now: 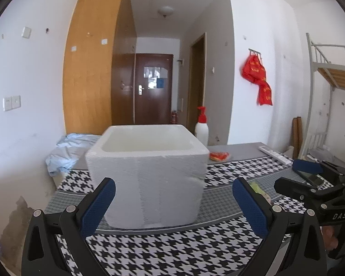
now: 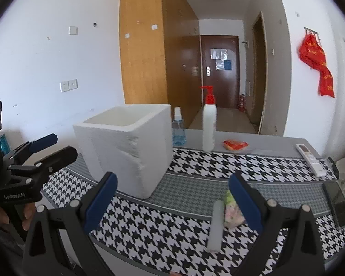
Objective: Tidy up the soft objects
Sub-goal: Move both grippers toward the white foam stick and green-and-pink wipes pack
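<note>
jaws wide, rough square foam box (image 1: 147, 177)

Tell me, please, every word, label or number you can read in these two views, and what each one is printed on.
"DAS": white letters on the black body of the right gripper.
"GenRobot.AI", roughly; small and soft: on the black body of the left gripper.
Yellow characters on the red hanging bags: too blurred to read.
Papers on the dark door, white pump bottle, remote control: nothing legible.

"DAS" on right hand-held gripper (image 1: 296, 174); red hanging's (image 1: 257, 78) lettering unreadable.
</note>
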### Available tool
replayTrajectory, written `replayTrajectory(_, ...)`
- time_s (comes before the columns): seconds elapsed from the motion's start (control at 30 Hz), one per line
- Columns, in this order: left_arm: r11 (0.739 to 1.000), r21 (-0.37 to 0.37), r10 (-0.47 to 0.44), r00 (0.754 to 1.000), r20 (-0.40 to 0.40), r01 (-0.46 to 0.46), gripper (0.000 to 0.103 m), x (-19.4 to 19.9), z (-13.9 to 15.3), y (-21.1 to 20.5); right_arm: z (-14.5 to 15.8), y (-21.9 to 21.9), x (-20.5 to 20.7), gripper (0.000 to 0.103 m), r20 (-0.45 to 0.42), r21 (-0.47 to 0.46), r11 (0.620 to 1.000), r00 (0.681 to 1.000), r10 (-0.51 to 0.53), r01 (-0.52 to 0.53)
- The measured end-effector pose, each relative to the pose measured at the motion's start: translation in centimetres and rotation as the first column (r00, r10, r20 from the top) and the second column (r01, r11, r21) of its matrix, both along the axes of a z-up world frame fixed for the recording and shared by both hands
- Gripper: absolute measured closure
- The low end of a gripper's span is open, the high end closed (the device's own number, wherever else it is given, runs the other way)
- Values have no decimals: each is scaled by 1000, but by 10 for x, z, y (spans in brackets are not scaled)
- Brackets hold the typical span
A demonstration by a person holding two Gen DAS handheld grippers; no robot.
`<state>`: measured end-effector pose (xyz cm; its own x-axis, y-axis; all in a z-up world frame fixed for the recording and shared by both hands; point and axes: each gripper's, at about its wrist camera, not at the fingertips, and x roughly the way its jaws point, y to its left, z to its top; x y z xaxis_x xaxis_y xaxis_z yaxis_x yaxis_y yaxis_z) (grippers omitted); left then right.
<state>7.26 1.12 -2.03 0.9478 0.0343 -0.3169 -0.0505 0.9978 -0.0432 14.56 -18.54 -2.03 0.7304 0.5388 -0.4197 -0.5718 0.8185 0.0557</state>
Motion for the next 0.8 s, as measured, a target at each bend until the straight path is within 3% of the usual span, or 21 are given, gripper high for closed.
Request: replayTrajectory(0.8, 987, 1, -160, 986, -53, 160, 1, 19, -11, -40, -9, -48, 2, 4, -30, -11, 989, 989, -146, 146)
